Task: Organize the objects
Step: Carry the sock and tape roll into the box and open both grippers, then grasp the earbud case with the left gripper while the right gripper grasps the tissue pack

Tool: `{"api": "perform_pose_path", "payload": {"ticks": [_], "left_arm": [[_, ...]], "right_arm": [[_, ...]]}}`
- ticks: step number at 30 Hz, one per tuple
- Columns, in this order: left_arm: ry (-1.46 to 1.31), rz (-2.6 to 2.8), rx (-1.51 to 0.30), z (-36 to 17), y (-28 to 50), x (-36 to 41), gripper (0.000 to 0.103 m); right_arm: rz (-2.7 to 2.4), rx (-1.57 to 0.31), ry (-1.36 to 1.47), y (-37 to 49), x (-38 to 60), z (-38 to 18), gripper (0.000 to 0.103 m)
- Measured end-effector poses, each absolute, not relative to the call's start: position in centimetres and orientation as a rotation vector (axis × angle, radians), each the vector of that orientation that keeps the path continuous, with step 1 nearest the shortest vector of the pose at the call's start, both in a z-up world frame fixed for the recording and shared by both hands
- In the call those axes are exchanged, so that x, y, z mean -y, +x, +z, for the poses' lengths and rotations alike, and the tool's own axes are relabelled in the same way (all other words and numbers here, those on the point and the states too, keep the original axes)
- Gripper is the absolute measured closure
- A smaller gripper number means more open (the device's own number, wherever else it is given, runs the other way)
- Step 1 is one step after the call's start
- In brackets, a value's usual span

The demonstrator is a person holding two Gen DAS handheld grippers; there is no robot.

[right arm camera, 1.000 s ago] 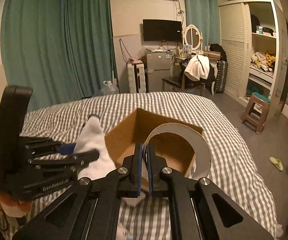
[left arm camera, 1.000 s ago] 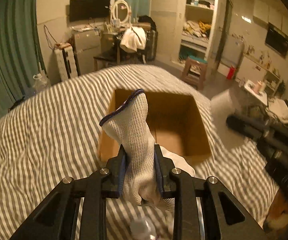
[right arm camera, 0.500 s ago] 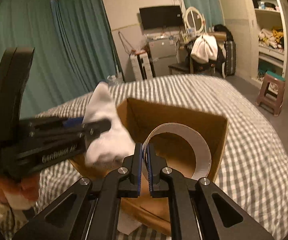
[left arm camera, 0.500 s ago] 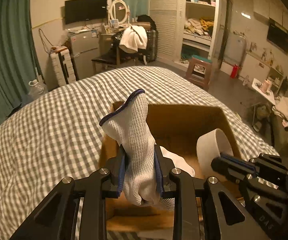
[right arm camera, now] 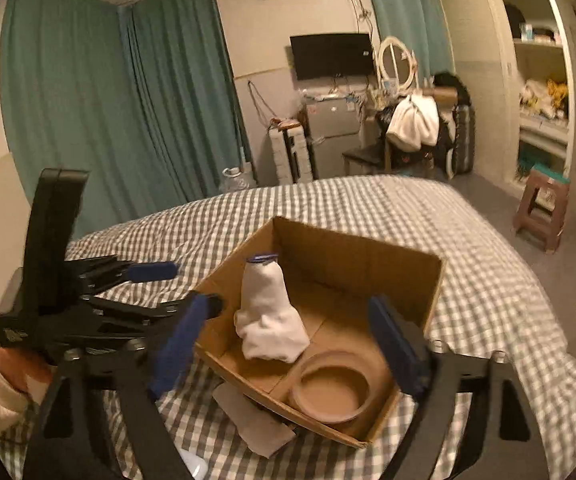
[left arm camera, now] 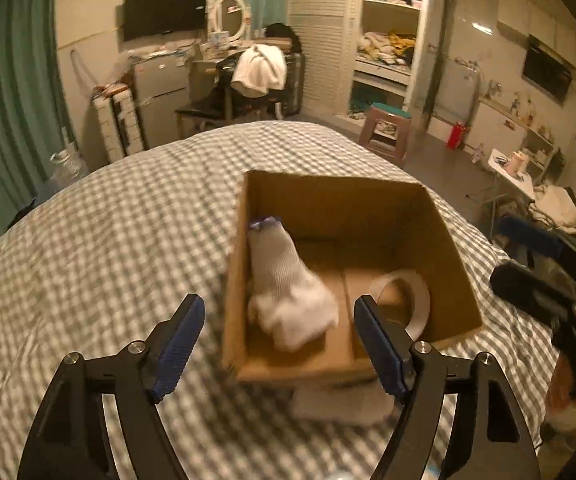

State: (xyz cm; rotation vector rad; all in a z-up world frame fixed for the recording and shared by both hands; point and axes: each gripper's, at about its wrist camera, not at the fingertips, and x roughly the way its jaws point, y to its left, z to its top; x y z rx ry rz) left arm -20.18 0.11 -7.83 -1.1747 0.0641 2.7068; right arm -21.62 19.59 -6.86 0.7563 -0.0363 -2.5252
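- A dim bedroom with teal curtains; everything I work on sits on a bed under a grey-and-white checked cover (left arm camera: 100, 240), soft ground that the open brown cardboard box (left arm camera: 336, 192) presses into.
- My left gripper (left arm camera: 278, 344) hangs with its jaws spread wide, nothing between the blue pads (left arm camera: 178, 340), just short of the box's near wall; I judge it is parted to let cloth fall free.
- My right gripper (right arm camera: 288, 344) is likewise agape and empty, above the box's near corner.
- Inside the box, against its left wall, slumps the white knitted glove with a dark blue cuff (left arm camera: 284, 280), cuff upward, leaning on the cardboard because it cannot stand alone.
- Beside it, on the box's floor toward the right wall, lies the wide roll of pale tape (right arm camera: 330, 386), flat on its side so it will not roll.
- Outside, touching the box's near wall, a pale folded cloth or paper (right arm camera: 256, 424) lies on the cover; too blurred to name, likely next to gather.
- In the right view my left gripper (right arm camera: 192, 288) appears left of the box.
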Motion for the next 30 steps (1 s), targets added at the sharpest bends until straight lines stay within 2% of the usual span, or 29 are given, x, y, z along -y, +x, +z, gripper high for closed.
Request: {"api": "perform_pose_path", "payload": {"ticks": [2, 5, 10, 13, 19, 28, 30], "left_arm": [[-1.177, 2.736, -0.053, -7.3, -18.3, 1.1, 0.022], [-1.165, 2.782, -0.051, -6.4, -15.8, 2.7, 0.014], [-1.131, 2.791, -0.067, -5.6, -13.1, 4.3, 0.013], [-1.119, 2.792, -0.078, -6.0, -11.5, 4.5, 0.009], [-1.195, 2.715, -0.126, -8.7, -9.6, 2.2, 0.009], [-1.343, 2.679, -0.145, -14.1, -7.9, -2.2, 0.009], [-1.378, 2.664, -0.157, -15.3, -7.9, -2.9, 0.009]], "right_arm": [[-2.586, -0.009, 0.75, -20.5, -19.4, -6.6, 0.018], [-2.63, -0.039, 0.807, -19.4, -19.1, -7.0, 0.018], [-2.629, -0.079, 0.946, -17.8, -18.4, -7.5, 0.018], [-2.623, -0.149, 1.01, -15.3, -17.6, -8.2, 0.018], [-2.51, -0.287, 1.317, -9.3, -17.9, -13.4, 0.018], [-2.389, -0.44, 1.389, -7.8, -19.2, -15.8, 0.018], [-2.401, -0.417, 1.416, -8.1, -20.5, -16.5, 0.018]]}}
